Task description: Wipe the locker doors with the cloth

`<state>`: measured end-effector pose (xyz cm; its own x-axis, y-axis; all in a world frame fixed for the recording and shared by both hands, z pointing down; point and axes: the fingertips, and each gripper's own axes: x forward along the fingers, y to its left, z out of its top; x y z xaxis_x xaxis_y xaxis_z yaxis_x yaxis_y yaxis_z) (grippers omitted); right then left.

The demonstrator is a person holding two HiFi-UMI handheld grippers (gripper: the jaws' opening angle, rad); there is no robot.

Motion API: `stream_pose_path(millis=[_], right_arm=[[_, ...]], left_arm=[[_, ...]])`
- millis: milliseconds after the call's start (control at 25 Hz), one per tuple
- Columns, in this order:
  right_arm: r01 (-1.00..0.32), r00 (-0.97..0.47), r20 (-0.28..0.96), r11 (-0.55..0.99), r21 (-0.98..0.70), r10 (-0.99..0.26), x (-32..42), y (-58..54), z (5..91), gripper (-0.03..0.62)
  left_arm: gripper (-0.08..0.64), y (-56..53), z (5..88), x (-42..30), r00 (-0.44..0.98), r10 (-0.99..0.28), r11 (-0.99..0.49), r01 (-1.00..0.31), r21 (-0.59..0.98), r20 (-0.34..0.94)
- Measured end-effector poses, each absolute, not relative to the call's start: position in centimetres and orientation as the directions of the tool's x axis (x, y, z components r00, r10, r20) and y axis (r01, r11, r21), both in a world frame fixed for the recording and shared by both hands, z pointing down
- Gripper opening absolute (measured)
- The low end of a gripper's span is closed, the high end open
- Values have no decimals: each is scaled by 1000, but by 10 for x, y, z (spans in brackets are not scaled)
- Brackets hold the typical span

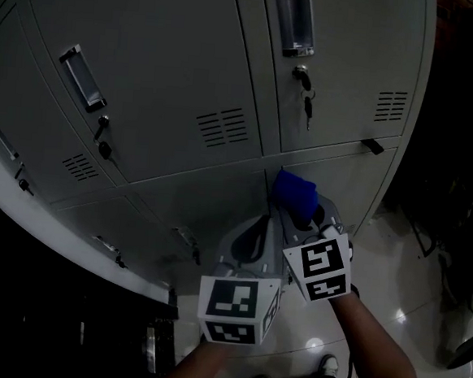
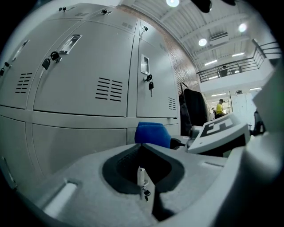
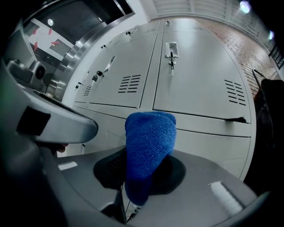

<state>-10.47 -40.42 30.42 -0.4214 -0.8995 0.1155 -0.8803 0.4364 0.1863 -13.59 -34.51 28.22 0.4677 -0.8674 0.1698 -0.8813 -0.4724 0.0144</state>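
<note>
Grey locker doors [image 1: 163, 80] fill the head view, with keys [image 1: 307, 100] hanging in the locks. My right gripper [image 1: 301, 212] is shut on a blue cloth [image 1: 295, 194], which stands bunched above its jaws in the right gripper view [image 3: 148, 137]. The cloth is held close in front of a lower door [image 1: 211, 202], near the seam between two columns; I cannot tell if it touches. My left gripper [image 1: 253, 236] sits just left of the right one, jaws shut with nothing in them [image 2: 143, 153]. From the left gripper view the cloth [image 2: 152, 133] shows ahead to the right.
Shiny tiled floor [image 1: 407, 303] lies to the right of the lockers, with dark wheeled objects [image 1: 465, 284] at the far right edge. A dark chair [image 2: 194, 106] stands past the locker row's end. My shoe [image 1: 328, 367] shows below.
</note>
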Motion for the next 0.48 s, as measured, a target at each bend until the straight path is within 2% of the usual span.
stream_pose_path(millis=[480], right_arm=[[-896, -417, 90, 426, 129, -904, -38, -428, 312, 83]], left_arm=[[-5, -371, 305, -124, 393, -898, -401, -916, 0, 200]])
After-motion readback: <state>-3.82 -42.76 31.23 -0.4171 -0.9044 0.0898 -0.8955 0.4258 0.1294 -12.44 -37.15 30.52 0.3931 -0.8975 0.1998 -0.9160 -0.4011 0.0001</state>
